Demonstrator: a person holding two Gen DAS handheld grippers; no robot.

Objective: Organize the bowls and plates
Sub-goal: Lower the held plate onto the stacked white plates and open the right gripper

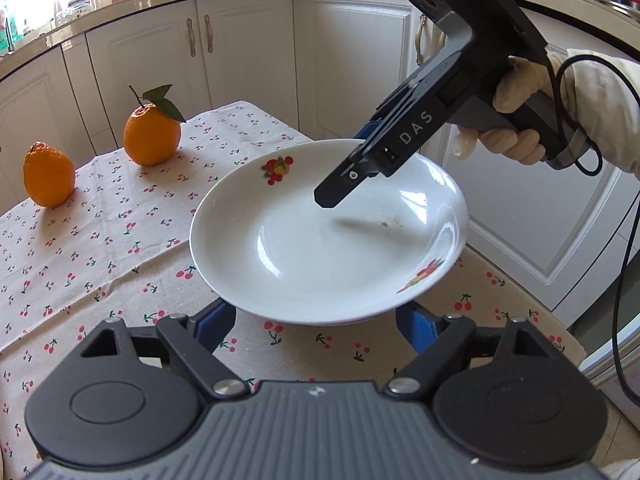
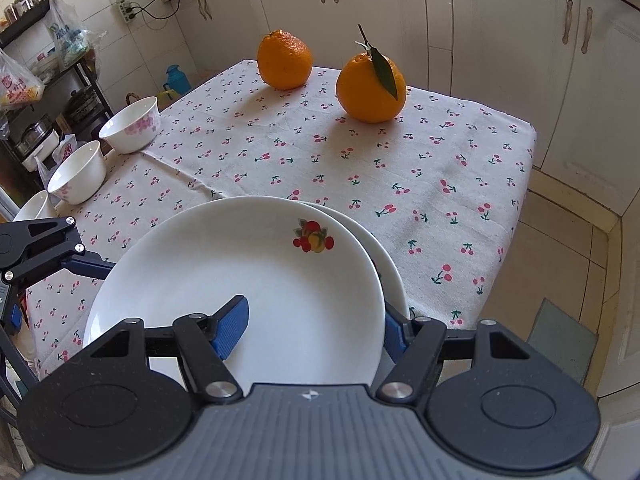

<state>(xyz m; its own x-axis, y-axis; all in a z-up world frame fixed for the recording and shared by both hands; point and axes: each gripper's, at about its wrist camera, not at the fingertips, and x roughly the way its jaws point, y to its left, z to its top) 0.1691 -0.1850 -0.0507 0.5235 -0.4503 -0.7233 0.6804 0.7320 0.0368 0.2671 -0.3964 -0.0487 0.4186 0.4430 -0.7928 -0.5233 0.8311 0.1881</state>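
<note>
Between the blue ribbed pads of the right gripper: white glazed ceramic plate with a fruit motif, round, shallow, glossy; one pad lies on its upper face, the other sits under the rim, clamping it. Beneath, offset to the right: second white plate, only an edge showing. Left gripper: jaws spread wide either side of the plate's near rim; whether the pads touch it cannot be told. Right-wrist view alone: two white porcelain bowls with pink flowers, far left on the table edge. Left-wrist view alone: gloved hand on the right gripper's handle. Beyond the plate: two dimpled oranges, one leafed, on cherry-print cotton tablecloth.
</note>
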